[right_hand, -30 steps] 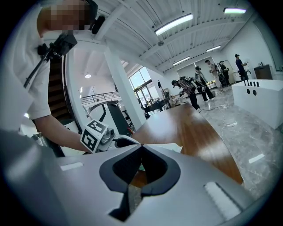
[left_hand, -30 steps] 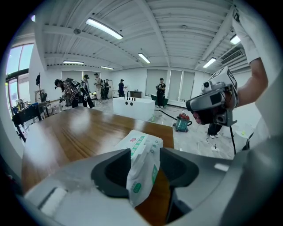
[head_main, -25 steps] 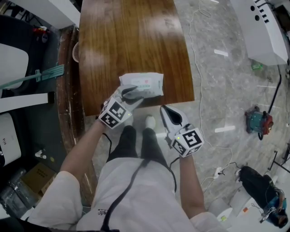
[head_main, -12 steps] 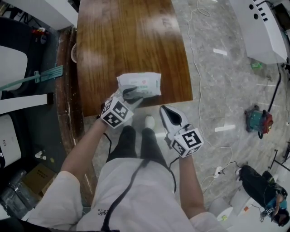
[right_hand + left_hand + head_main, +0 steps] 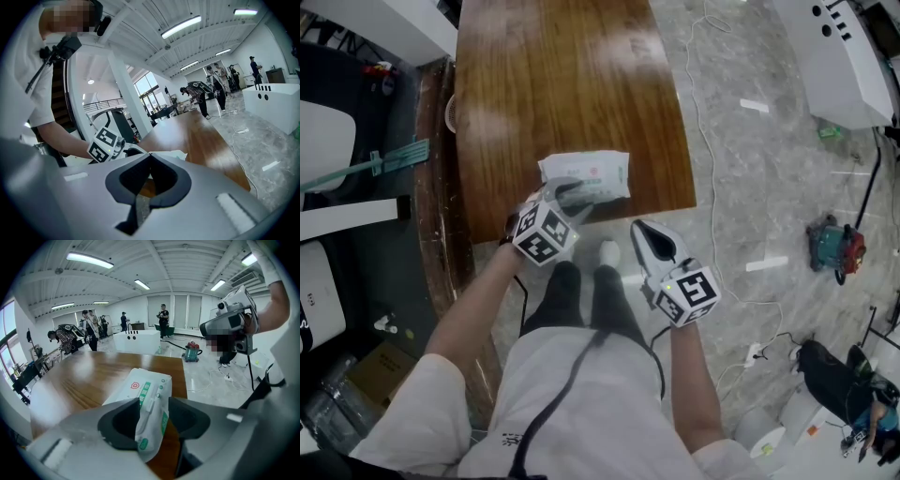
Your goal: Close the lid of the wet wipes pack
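Only head view shows pack [image 5: 591, 173] near table's [image 5: 562, 84] edge.

1. Head view: even, moderate overhead light. Pale glare patches lie on the table [image 5: 487, 122] at eleven o'clock. Shadows are faint and diffuse.
2. Left gripper view: bright. Ceiling strips [image 5: 89, 259] glow at eleven and one o'clock, with tabletop glare at nine o'clock.
3. Right gripper view: windows [image 5: 147, 96] washed out just off centre towards twelve o'clock. Ceiling strips at one o'clock.
4. Both gripper views: heavy fisheye bending, black corners. The left gripper [image 5: 153, 401] and right gripper [image 5: 150, 155] appear soft at six o'clock.
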{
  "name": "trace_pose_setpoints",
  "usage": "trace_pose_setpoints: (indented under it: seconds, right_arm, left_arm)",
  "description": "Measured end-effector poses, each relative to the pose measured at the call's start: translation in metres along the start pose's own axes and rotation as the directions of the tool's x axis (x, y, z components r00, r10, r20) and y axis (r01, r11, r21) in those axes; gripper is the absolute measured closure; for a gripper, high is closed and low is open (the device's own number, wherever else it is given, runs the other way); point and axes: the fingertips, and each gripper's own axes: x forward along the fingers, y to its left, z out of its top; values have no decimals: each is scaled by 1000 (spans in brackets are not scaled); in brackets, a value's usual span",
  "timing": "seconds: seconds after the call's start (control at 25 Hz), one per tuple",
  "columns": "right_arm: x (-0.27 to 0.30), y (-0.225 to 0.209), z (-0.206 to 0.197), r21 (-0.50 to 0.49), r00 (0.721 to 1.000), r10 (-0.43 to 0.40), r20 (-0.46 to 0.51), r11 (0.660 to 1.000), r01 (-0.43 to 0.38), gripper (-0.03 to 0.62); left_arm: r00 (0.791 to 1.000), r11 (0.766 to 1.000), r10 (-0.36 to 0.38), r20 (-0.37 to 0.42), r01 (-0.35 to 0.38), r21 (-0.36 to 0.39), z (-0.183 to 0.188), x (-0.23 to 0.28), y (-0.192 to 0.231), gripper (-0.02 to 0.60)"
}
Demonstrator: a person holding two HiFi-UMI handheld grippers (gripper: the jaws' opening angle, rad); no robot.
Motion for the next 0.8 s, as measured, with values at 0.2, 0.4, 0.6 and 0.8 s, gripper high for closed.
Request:
trace_pose_setpoints:
  seconds: [0.2,0.4,0.6,0.8]
  right_arm:
    - [1,0,0,-3,1000,4,-1,1000,-4,585]
    - [5,5,2,-6,1000,18,-2,1000,-18,585]
    - [5,10,9,-19,1000,26,5,999,-26,585]
    - [7,17,21,-42,999,42,28,998,-41,585]
  left_arm:
    - [1000,1000,3,-25,-2,19,-2,3,-1,377]
    - [999,995,-1,37,5,-102,3,-1,3,384]
    - [993,982,28,117,-5,-190,11,-12,7,428]
    - [986,983,64,157,-34,-182,29,-35,11,487]
